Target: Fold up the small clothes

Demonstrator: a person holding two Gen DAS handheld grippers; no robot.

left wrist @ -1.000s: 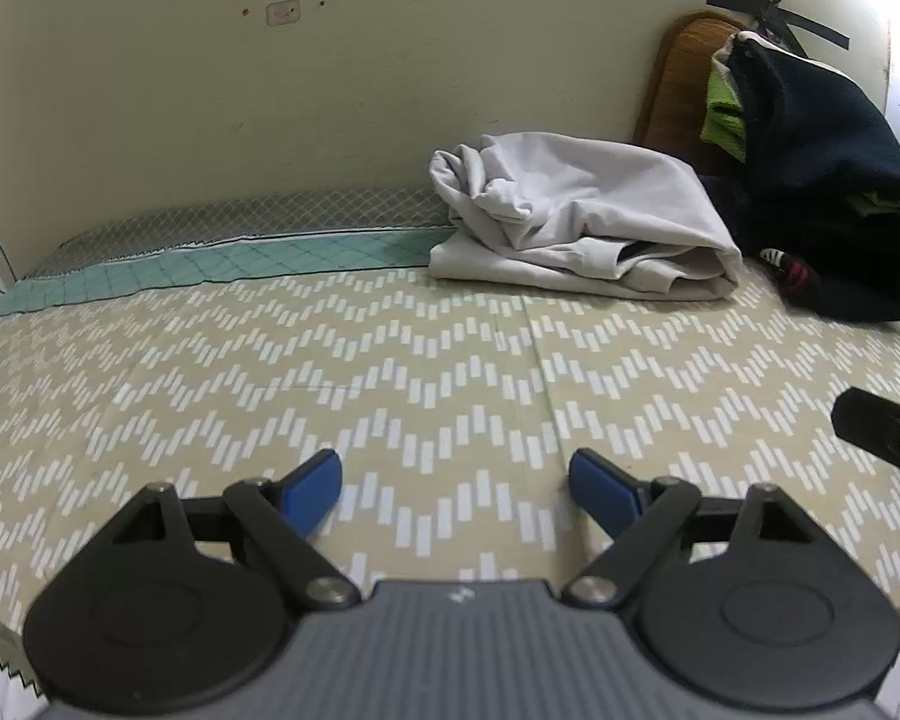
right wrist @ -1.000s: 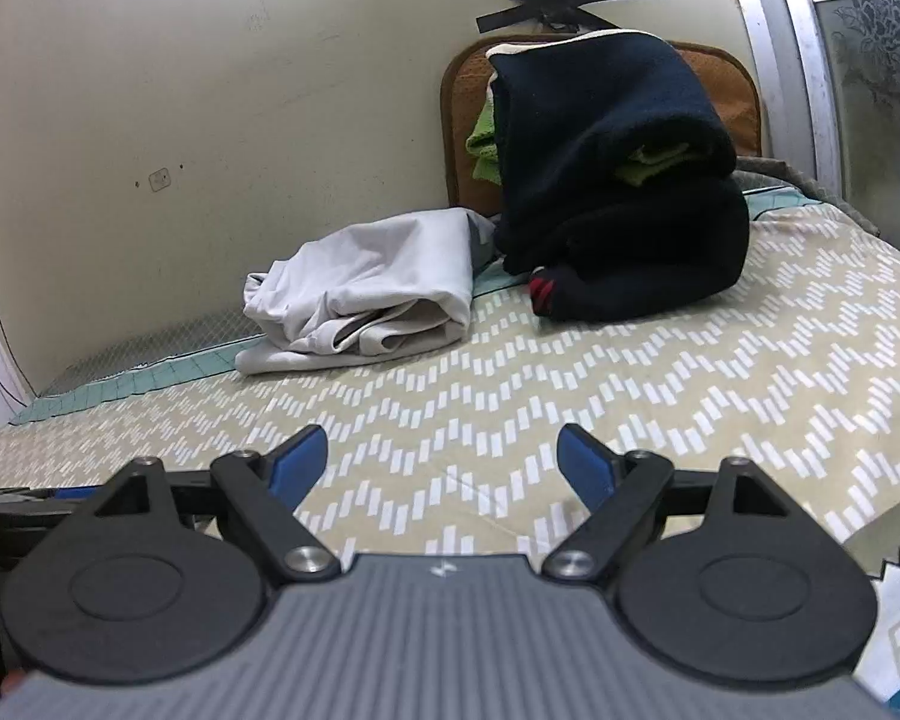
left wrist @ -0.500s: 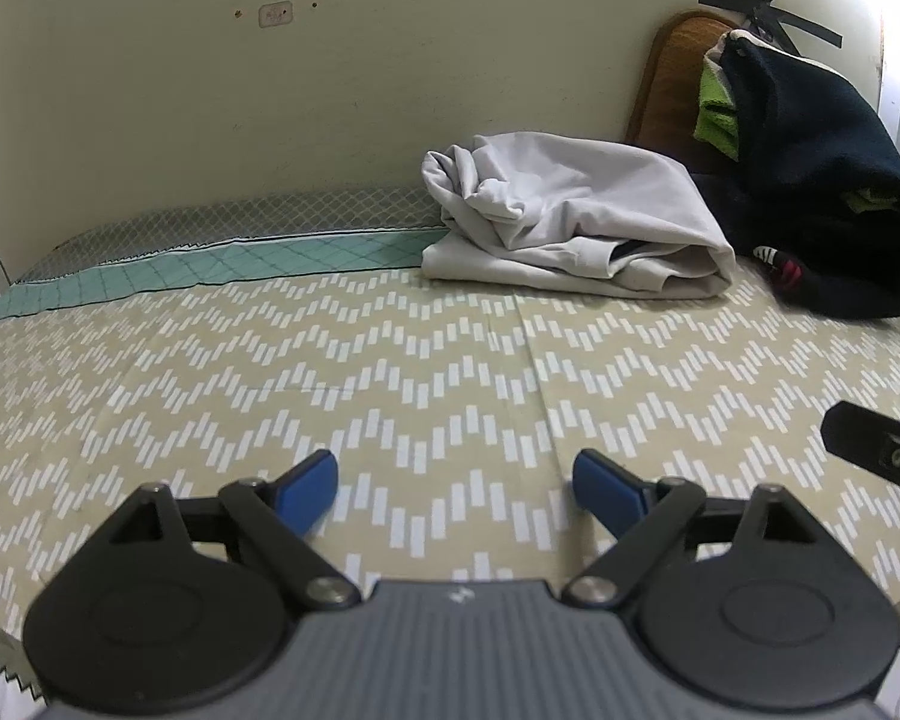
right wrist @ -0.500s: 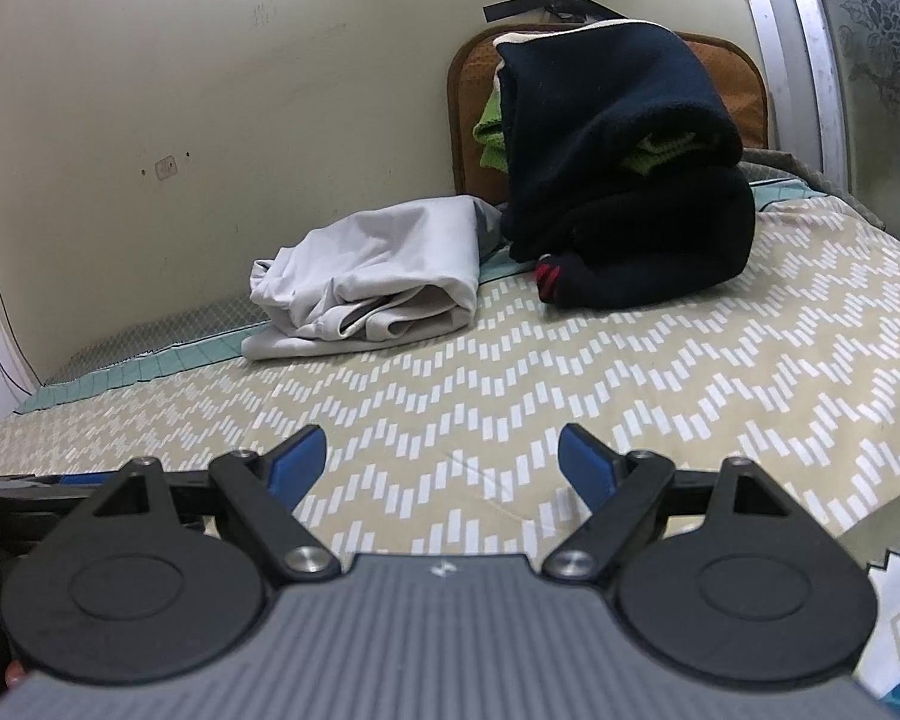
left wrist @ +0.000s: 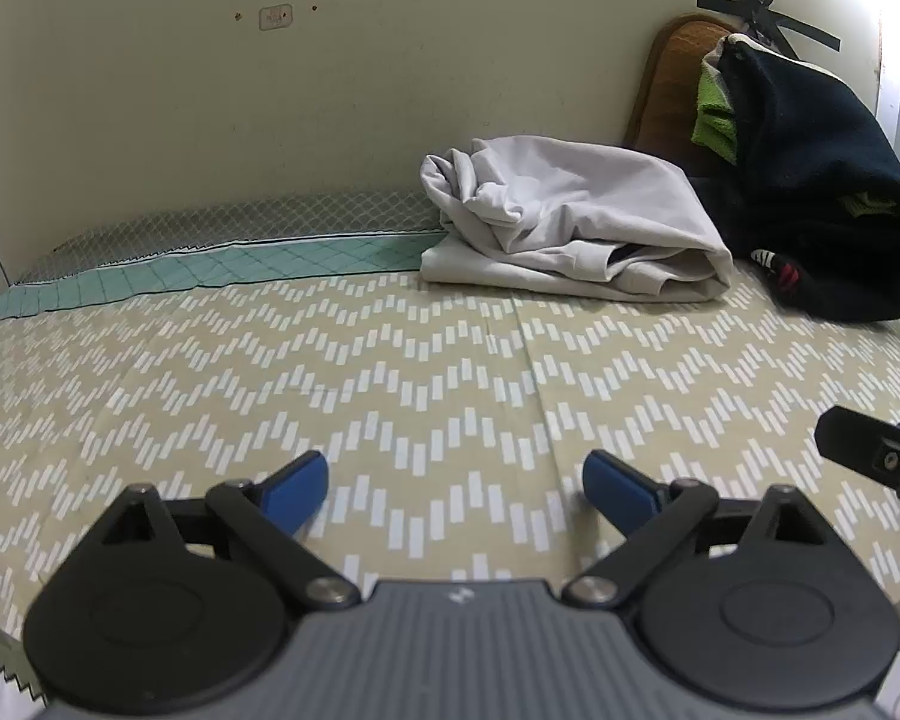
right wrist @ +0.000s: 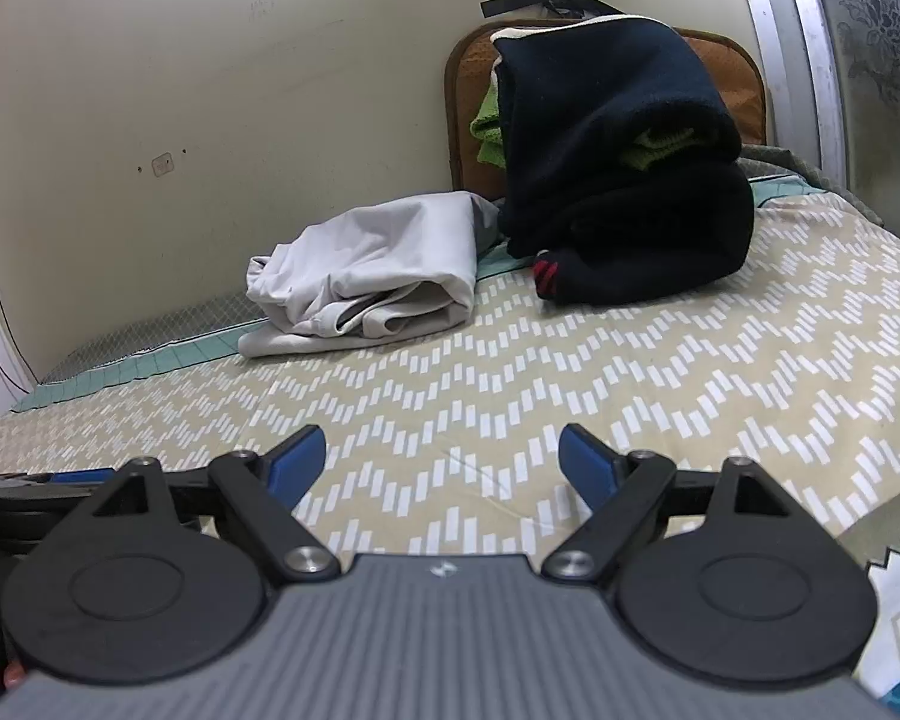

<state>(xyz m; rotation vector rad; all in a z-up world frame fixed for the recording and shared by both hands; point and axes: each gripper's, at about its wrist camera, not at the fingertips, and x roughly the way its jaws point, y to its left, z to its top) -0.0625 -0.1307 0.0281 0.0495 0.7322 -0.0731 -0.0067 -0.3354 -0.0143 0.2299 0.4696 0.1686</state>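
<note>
Seen from two wrist cameras low over a bed (left wrist: 390,372) spread with a tan zigzag-patterned sheet. Left gripper (left wrist: 456,483) with its blue fingers (left wrist: 297,483) spread wide and opening further, nothing between them, only bare sheet below. Right gripper (right wrist: 441,461) likewise spread apart and empty, hovering beside the left one above the near part of the bed. Grey garment (left wrist: 576,228) lying at the far side of the bed near the wall, well apart from both grippers, doubled over itself in a loose, rumpled fold with one crumpled end bunched up. Just beside it, to its right, a dark pile of clothes (right wrist: 624,180) heaped against a brown cushion (right wrist: 732,69), with green cloth (right wrist: 489,132) poking out and no tidy edges visible. Judged from this: grey piece roughly folded and set aside, or merely dropped there, impossible to say which; dark pile seemingly left to fold; nothing in hand at that moment.
</note>
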